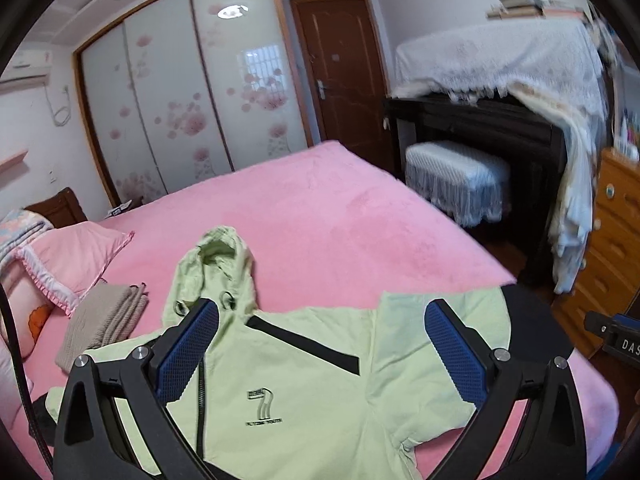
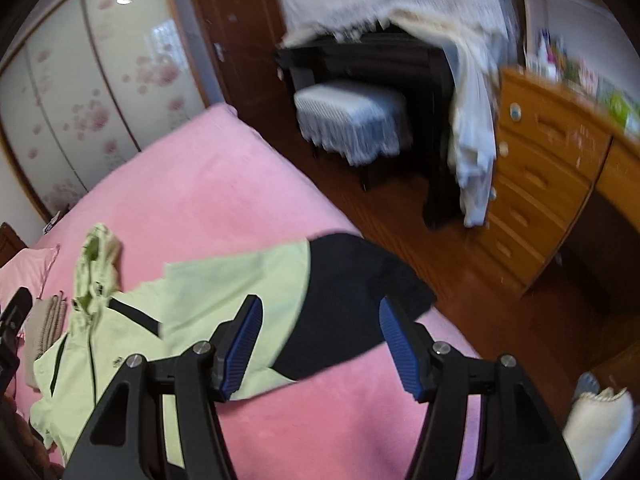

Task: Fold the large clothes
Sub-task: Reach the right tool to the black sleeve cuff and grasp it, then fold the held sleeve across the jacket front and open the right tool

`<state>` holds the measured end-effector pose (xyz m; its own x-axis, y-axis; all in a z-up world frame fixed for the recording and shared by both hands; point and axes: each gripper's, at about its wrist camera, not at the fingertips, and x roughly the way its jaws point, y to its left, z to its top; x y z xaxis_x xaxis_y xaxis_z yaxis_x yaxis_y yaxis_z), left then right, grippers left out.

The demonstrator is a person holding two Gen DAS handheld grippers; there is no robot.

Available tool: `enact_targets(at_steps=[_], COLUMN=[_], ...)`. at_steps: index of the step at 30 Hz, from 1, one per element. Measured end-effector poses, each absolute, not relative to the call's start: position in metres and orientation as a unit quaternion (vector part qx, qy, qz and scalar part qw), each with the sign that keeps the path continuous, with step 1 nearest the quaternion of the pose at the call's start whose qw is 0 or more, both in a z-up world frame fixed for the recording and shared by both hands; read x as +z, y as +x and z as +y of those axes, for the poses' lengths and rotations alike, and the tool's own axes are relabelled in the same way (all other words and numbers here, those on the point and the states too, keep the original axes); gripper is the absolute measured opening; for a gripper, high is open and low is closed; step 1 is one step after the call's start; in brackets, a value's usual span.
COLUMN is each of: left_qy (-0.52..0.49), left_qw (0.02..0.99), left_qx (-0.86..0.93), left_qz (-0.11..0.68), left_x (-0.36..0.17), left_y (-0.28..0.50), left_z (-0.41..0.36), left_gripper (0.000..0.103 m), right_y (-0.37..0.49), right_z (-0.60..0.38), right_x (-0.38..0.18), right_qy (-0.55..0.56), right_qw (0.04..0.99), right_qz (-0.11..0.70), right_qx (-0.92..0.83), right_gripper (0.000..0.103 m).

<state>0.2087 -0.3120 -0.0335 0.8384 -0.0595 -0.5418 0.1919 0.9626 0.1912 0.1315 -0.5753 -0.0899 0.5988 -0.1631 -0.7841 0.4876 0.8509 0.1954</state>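
Sleeve (image 2: 352, 300) at two o'clock overhangs the bed (image 2: 192, 184); I judge it may slide off. Left gripper (image 1: 320, 356) and right gripper (image 2: 320, 344) gape wide, empty, above the hoodie (image 1: 304, 392).

I see a bed (image 1: 320, 208) under a pink fleece cover. Lying directly on it: a light green hooded jacket (image 1: 304, 380) spread flat, hood (image 1: 218, 256) toward the wardrobe side — one sleeve's black end (image 2: 352, 304) reaches the bed's edge. A folded beige knit (image 1: 104, 324) sits beside the jacket, touching a pink frilled pillow (image 1: 76, 256).
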Motion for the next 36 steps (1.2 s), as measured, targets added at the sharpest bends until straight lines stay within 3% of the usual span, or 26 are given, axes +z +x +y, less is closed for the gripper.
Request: enact_targets(at_steps=[6,10,22,23,24,25,27,36], left_qy=[0.123,0.141,0.147,0.144,0.141,0.139,0.133,0.101], left_qw=[0.928,0.927,0.917,0.916,0.915,0.914,0.914,0.921], left_qx=[-0.084,-0.085,-0.085,-0.084,-0.084,-0.084,-0.081,-0.057], left_qz=[0.341,0.337,0.362,0.365,0.368,0.371,0.374,0.373], left_x=[-0.083,-0.099,-0.116,-0.116,-0.116,-0.116,-0.114,-0.096], left_y=[0.235,0.238,0.243,0.244,0.245,0.246,0.246,0.235], left_z=[-0.339,-0.354,-0.35,-0.347,-0.344,-0.342,-0.334,-0.28], left_gripper=[0.102,0.102,0.102,0.102,0.102,0.102,0.102,0.102], right_y=[0.132,0.128,0.152,0.156,0.16,0.164,0.168,0.168], right_z=[-0.615,-0.635,-0.654,-0.653,-0.651,-0.649,-0.646,-0.582], right_x=[-0.156,-0.188,-0.226,-0.226,-0.225,-0.224,-0.218,-0.122], right_qy=[0.27,0.319,0.385,0.38,0.371,0.362,0.347,0.239], right_qw=[0.826,0.8,0.779,0.782,0.784,0.787,0.799,0.898], right_qz=[0.449,0.461,0.445,0.443,0.443,0.444,0.436,0.33], right_qx=[-0.207,-0.214,-0.215,-0.219,-0.226,-0.228,-0.227,-0.163], right_gripper=[0.061,0.061,0.061,0.058,0.044,0.023,0.008,0.005])
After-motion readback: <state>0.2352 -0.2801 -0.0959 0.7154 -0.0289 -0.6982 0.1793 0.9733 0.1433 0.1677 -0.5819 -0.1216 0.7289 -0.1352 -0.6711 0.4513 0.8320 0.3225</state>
